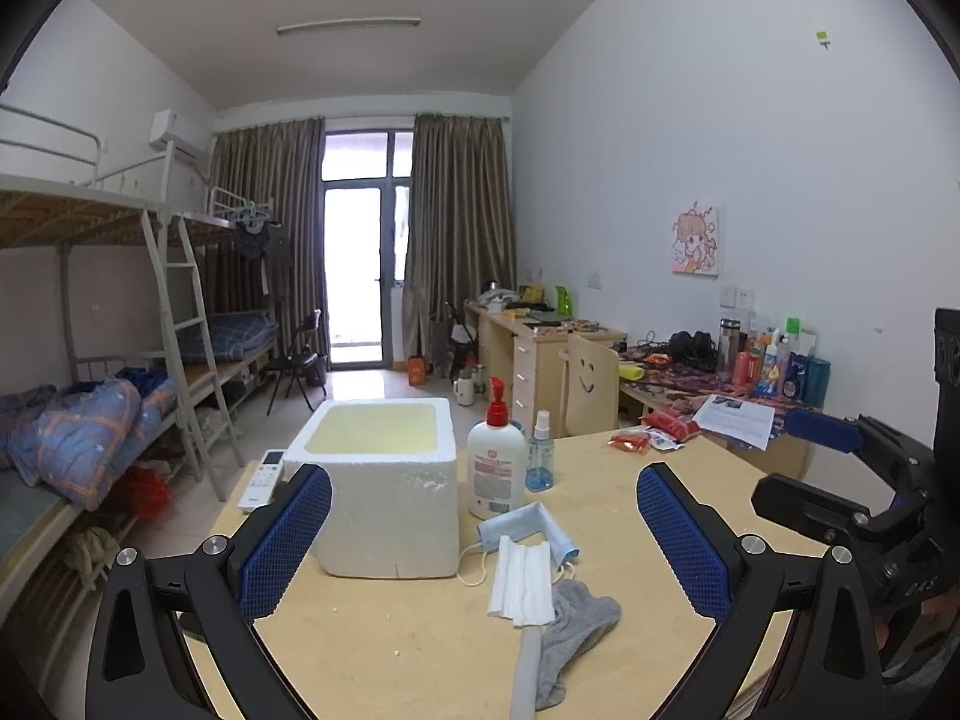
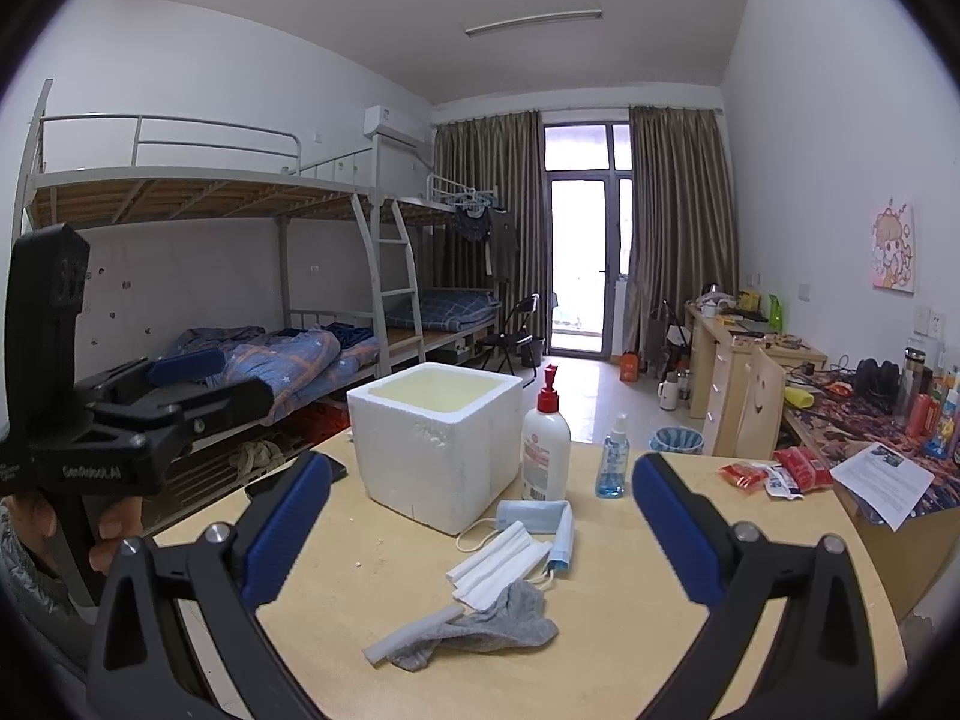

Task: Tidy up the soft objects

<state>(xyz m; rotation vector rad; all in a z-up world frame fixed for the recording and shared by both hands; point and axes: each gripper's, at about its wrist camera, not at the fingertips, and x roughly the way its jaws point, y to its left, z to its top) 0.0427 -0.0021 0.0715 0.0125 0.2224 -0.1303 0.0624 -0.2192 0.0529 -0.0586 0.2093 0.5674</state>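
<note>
Soft items, one cluster on the wooden table (image 2: 660,630), near of the foam box (image 2: 435,444): grey sock (image 2: 498,624), white folded mask (image 2: 495,564), blue mask (image 2: 540,519), grey foam strip (image 2: 414,630). Strip's long axis runs near-left to far-right. Right gripper (image 2: 480,516): jaws wide, empty, cluster centred ahead and below. Left gripper (image 1: 483,531): wide, empty; cluster ahead, slightly right. Neither is clearly nearer.

Both wrist views low over the table (image 1: 420,660), facing the window, side by side.
</note>
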